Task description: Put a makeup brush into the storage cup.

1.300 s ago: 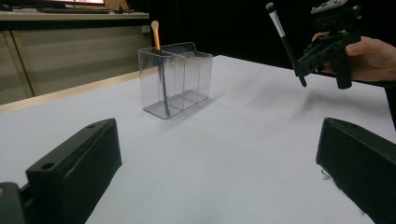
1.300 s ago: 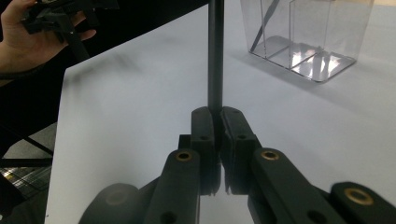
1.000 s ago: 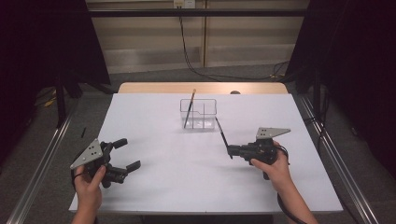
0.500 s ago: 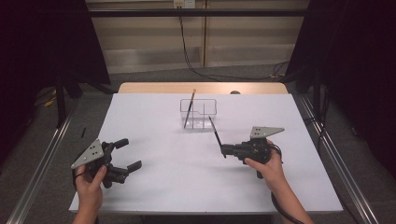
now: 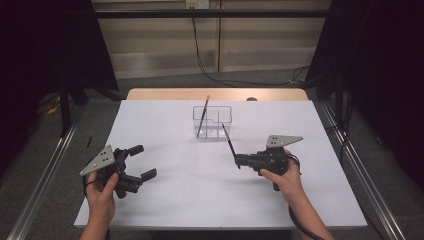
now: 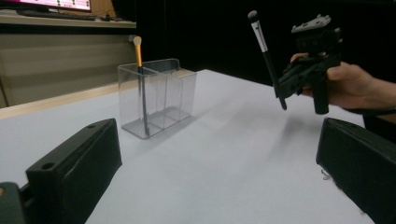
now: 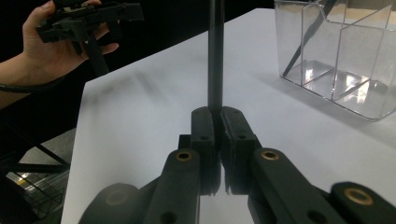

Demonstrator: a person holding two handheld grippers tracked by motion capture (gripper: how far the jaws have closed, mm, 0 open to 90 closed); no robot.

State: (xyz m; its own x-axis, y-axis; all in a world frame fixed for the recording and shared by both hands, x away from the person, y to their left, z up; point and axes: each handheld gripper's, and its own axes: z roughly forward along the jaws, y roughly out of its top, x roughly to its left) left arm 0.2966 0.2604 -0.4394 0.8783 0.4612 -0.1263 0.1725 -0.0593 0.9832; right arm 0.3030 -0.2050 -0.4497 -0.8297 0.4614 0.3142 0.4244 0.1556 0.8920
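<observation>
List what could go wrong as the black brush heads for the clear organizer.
1. The right gripper pinches the black brush only near its lower end, so the long shaft may pivot or slip.
2. The clear organizer looks light and stands loose on the table; a knock on its rim could tip it.
3. The gold-tipped brush leans inside it and may get knocked.

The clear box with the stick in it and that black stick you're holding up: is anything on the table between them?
No. In the high view, bare white table lies between the clear box and the black stick clamped in the right gripper.
</observation>
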